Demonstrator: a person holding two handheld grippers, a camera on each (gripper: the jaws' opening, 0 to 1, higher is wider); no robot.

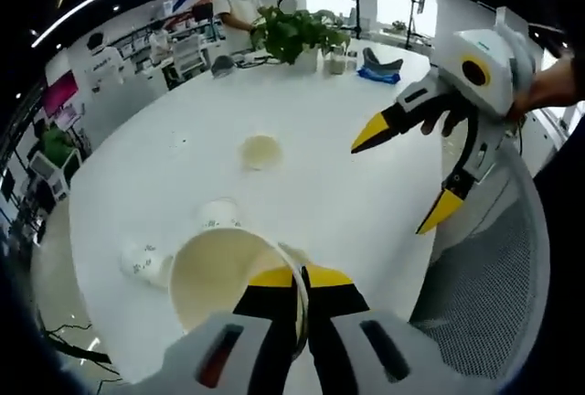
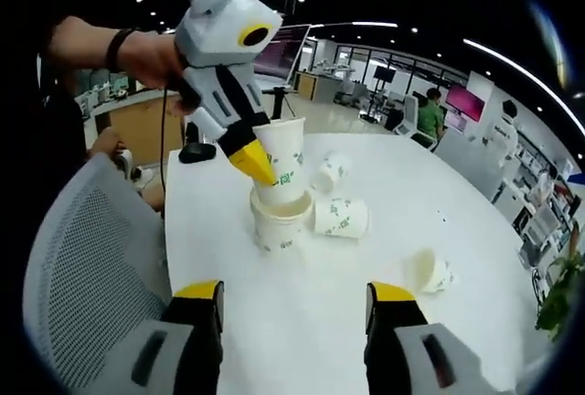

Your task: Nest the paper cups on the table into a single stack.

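Right gripper view: cup stack near table edge.

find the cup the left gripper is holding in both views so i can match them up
Left gripper view: the held cup sits bottom centre, seen mouth-on, its rim pinched between the left gripper jaws.
Right gripper view: the same cup is upper centre-left, upright, held by its rim and lowered into the mouth of a standing cup.
Shared landmark: the cup lying on its side alone on the white table.
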